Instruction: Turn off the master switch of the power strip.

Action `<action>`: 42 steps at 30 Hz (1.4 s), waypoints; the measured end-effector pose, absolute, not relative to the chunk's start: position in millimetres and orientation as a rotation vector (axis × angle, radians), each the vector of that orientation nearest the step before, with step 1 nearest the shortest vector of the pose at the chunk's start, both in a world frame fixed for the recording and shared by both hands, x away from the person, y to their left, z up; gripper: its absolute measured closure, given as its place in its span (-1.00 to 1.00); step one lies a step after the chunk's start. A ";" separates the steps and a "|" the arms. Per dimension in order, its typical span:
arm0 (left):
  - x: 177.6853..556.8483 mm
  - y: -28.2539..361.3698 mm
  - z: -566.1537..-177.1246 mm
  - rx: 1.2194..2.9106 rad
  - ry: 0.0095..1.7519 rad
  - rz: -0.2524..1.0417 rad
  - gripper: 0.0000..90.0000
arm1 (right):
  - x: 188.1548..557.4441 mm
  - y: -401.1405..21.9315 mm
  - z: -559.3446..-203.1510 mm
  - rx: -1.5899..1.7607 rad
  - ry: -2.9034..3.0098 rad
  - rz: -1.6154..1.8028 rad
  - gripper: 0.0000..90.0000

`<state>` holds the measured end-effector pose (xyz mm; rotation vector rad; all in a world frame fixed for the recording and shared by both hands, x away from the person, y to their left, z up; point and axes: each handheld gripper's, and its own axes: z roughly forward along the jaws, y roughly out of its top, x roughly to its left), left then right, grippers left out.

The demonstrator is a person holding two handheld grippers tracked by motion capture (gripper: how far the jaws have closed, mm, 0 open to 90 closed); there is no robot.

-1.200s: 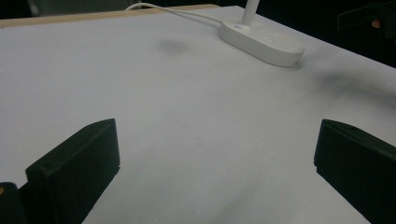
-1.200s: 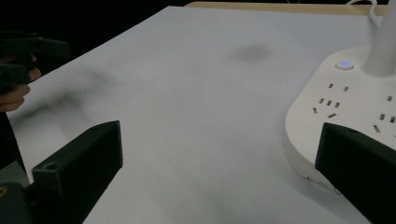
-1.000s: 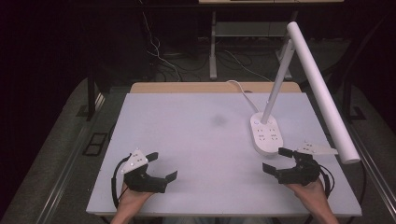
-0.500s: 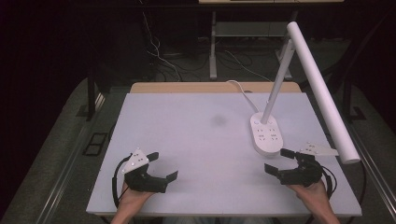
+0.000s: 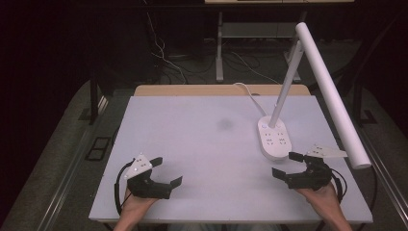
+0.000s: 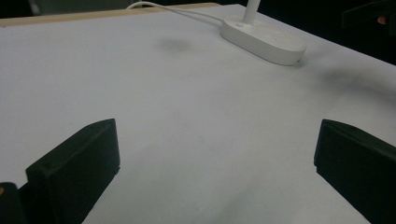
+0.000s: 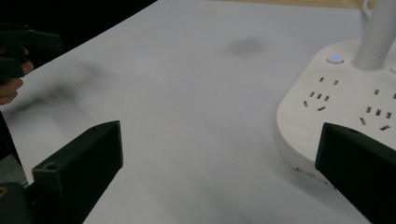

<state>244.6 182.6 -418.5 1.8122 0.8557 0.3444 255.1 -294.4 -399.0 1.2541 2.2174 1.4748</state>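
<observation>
High view: left gripper (image 5: 164,172) sits at the near left of the white table (image 5: 192,139), jaws spread wide, nothing between them and nothing touched. Right gripper (image 5: 287,166) sits at the near right, jaws likewise wide apart and empty, just beside the near end of the lamp base (image 5: 274,138). Whether its far jaw touches the base cannot be told. Lamp base stands on the right half of the table, its stem rising to a long white lamp head (image 5: 332,96) that slants over the right edge. Right gripper view: small blue light (image 7: 334,59) glows on the base beside the stem; socket slots show on its top.
</observation>
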 end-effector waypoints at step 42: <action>244.1 183.9 -418.9 1.814 0.859 0.341 -1.00 | 292.8 -283.0 -369.9 1.164 2.307 1.365 -1.00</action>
